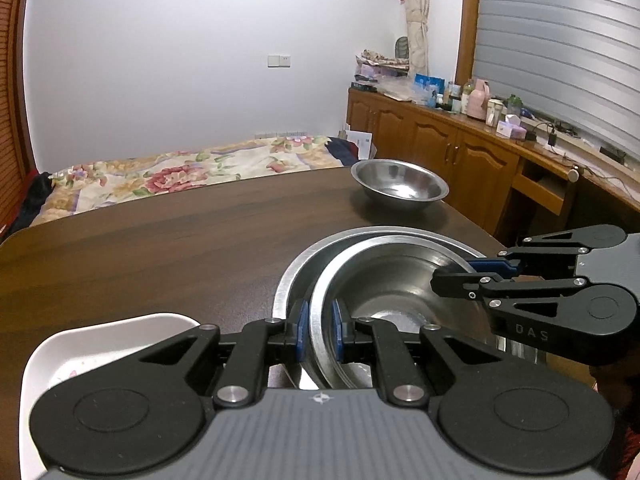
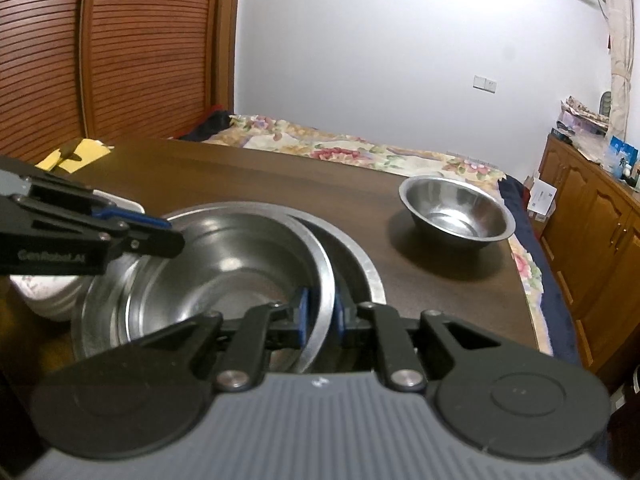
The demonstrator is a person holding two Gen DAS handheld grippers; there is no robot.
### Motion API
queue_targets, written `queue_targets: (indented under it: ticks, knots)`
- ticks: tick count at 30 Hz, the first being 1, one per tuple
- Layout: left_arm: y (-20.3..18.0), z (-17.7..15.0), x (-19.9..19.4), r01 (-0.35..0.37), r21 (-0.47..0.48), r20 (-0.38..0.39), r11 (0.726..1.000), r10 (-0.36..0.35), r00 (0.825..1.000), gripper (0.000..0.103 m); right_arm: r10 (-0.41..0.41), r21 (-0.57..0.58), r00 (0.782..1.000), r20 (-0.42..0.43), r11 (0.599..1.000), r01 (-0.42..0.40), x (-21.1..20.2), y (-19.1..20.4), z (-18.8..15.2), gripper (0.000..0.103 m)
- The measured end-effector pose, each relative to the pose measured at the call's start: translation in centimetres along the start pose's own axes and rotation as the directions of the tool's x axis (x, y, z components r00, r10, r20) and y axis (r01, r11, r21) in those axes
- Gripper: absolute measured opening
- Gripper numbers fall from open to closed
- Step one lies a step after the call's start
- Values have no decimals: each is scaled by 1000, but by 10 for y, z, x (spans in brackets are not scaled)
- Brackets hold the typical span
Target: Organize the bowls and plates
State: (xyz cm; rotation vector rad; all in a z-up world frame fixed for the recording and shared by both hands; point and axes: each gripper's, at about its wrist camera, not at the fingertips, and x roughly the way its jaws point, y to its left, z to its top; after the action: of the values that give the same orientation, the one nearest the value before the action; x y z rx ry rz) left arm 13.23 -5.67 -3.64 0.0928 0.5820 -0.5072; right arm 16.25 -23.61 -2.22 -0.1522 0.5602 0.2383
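A steel bowl [image 1: 384,280] sits tilted inside a larger steel bowl [image 1: 296,268] on the dark wooden table [image 1: 140,248]. My left gripper [image 1: 319,330] is shut on the inner bowl's near-left rim. My right gripper [image 2: 319,312] is shut on the same bowl's [image 2: 224,264] right rim; it shows in the left wrist view [image 1: 460,276] too. The outer bowl's rim [image 2: 360,256] shows beyond it. A smaller steel bowl [image 1: 400,185] stands alone at the table's far right, also in the right wrist view [image 2: 456,210]. A white plate [image 1: 92,344] lies left of the bowls.
A bed with a floral cover [image 1: 180,172] lies beyond the table's far edge. Wooden cabinets [image 1: 460,148] with bottles run along the right wall. A yellow paper [image 2: 76,154] lies at the table's far left corner. White dishes [image 2: 48,292] sit under my left gripper's arm.
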Motion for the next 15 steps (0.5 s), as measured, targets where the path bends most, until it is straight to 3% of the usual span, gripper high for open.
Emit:
queue_targets:
  ticks: [15]
  knots:
    - [-5, 10, -21, 19, -1, 59, 1000, -19, 998, 15, 10, 35, 1000, 23, 999, -11, 1, -1, 0, 16]
